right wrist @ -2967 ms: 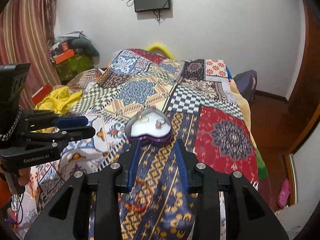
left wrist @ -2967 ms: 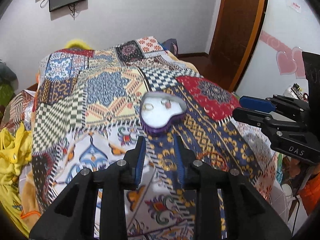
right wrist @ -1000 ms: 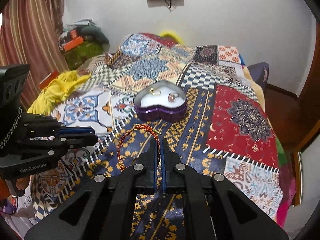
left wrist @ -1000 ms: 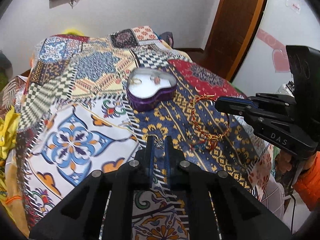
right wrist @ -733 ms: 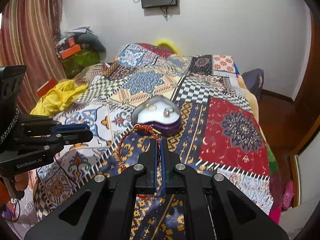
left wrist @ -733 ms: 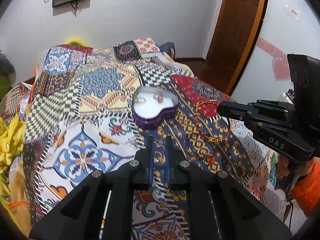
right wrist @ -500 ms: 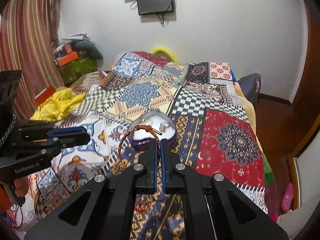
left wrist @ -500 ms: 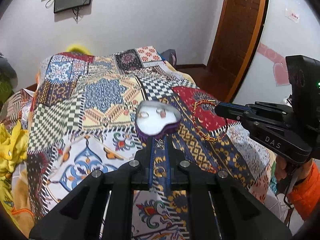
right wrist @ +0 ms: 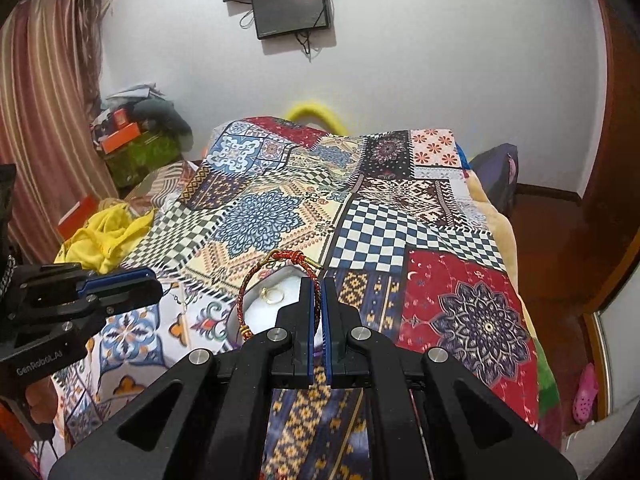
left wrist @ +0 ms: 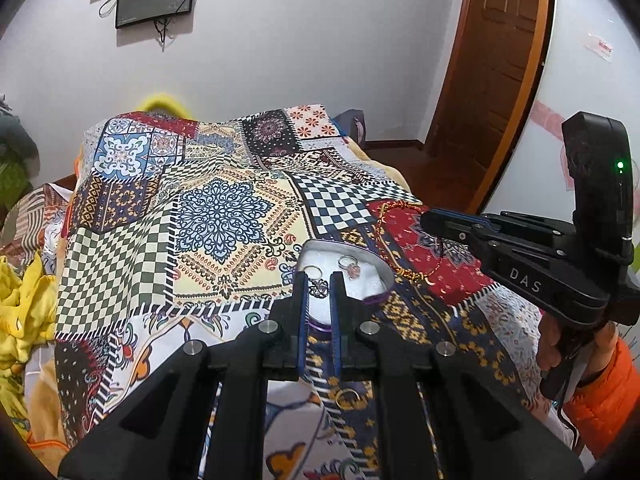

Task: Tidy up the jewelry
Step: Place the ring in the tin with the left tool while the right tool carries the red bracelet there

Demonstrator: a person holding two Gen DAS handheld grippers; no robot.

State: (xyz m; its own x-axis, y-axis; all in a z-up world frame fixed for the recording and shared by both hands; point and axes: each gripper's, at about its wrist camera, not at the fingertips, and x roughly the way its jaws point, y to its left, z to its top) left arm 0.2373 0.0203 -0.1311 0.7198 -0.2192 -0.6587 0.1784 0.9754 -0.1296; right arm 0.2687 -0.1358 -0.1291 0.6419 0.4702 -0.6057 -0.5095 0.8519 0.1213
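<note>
A purple heart-shaped jewelry box (left wrist: 376, 272) with a white lining sits on the patchwork bedspread (left wrist: 224, 216); two rings (left wrist: 349, 265) lie in it. My left gripper (left wrist: 319, 285) is shut on a small silver pendant (left wrist: 319, 288) and holds it above the box's near edge. My right gripper (right wrist: 319, 286) is shut on a red and gold braided bracelet (right wrist: 256, 280), held above the box (right wrist: 256, 308), where a gold ring (right wrist: 271, 295) shows. The bracelet also shows in the left wrist view (left wrist: 394, 236), hanging from the right gripper (left wrist: 430, 216).
A gold ring (left wrist: 347, 398) lies on the bedspread below my left gripper. Yellow clothes (right wrist: 104, 236) are heaped at the bed's left side. A wooden door (left wrist: 492, 80) stands at the right. A wall-mounted screen (right wrist: 294, 8) hangs behind the bed.
Both grippers closed on jewelry from the bedspread, lifted it and moved forward. The pendant and the bracelet now hang over the heart box.
</note>
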